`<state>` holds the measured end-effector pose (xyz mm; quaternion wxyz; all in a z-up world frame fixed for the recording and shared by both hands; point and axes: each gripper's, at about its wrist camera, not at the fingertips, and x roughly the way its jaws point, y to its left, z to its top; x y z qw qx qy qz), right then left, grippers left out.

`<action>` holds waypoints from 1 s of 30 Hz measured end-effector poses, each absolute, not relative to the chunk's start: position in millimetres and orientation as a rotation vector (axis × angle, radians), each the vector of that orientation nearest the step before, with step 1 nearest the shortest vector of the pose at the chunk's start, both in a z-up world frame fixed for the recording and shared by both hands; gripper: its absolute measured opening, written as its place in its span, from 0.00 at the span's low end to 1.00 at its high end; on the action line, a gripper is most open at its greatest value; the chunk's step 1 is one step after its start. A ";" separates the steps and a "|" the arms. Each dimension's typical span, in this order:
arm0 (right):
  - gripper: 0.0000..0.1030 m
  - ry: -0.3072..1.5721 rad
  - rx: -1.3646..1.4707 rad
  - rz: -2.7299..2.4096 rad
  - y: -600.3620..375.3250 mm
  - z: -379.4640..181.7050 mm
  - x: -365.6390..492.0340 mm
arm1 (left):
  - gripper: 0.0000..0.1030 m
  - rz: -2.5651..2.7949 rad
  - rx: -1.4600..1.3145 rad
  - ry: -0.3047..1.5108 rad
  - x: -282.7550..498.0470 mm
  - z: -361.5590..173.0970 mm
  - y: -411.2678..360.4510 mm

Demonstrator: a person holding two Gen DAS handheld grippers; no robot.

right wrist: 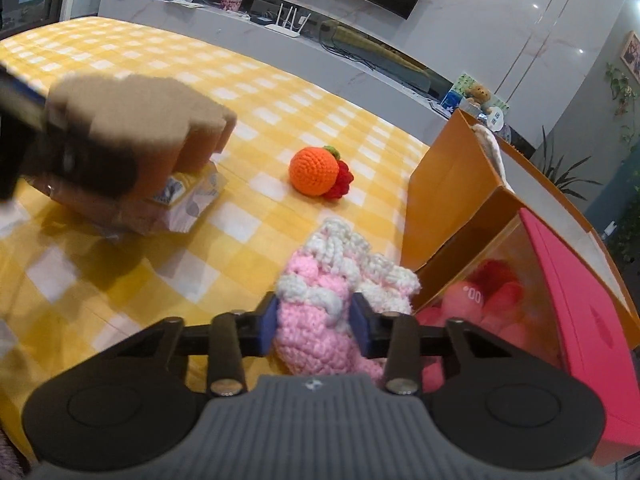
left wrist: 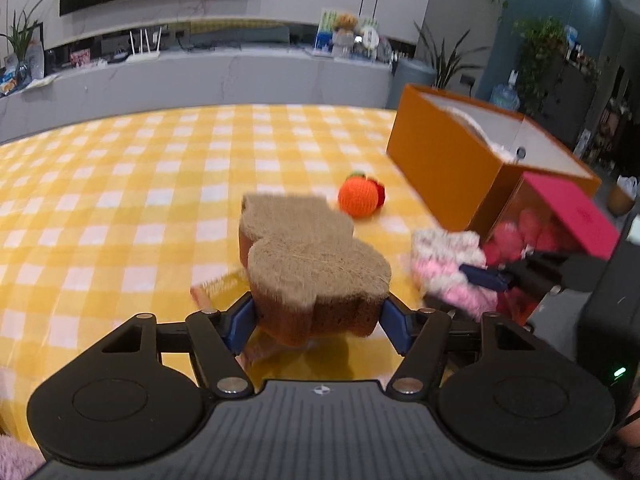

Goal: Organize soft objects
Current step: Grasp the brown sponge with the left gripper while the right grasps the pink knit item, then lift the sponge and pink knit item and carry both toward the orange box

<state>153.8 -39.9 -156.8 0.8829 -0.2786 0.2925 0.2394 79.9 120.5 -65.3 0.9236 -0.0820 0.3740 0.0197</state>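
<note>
My left gripper (left wrist: pixel 319 316) is shut on a brown, bread-shaped sponge (left wrist: pixel 304 248), which hangs above the yellow checked tablecloth (left wrist: pixel 120 200); both blue pads press into its sides. In the right wrist view the same sponge (right wrist: pixel 132 108) appears blurred at the left. My right gripper (right wrist: pixel 314 320) is shut on a pink and white knitted piece (right wrist: pixel 320 280) that rests on the cloth beside the boxes. The left wrist view shows that gripper (left wrist: pixel 486 276) gripping the knitted piece (left wrist: pixel 444 256) from the right.
An orange crocheted ball (right wrist: pixel 313 171) with a red berry attached lies mid-table. An open orange box (right wrist: pixel 448 200) stands at the right, and a pink box (right wrist: pixel 580 320) holding pink soft things sits in front of it. A flat packet (right wrist: pixel 184 200) lies under the lifted sponge.
</note>
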 end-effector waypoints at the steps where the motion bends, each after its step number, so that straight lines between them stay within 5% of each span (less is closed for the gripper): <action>1: 0.28 0.610 -0.567 0.503 -41.3 -154.4 153.3 | 0.79 0.046 -0.161 0.772 81.0 -66.2 119.7; 12: 0.26 0.676 -0.448 0.585 -47.9 -146.2 147.6 | 0.93 0.136 -0.097 0.705 75.2 -67.2 109.9; 30: 0.25 0.610 -0.306 0.656 -41.8 -108.8 173.8 | 0.96 0.179 -0.238 0.666 104.0 -59.1 128.1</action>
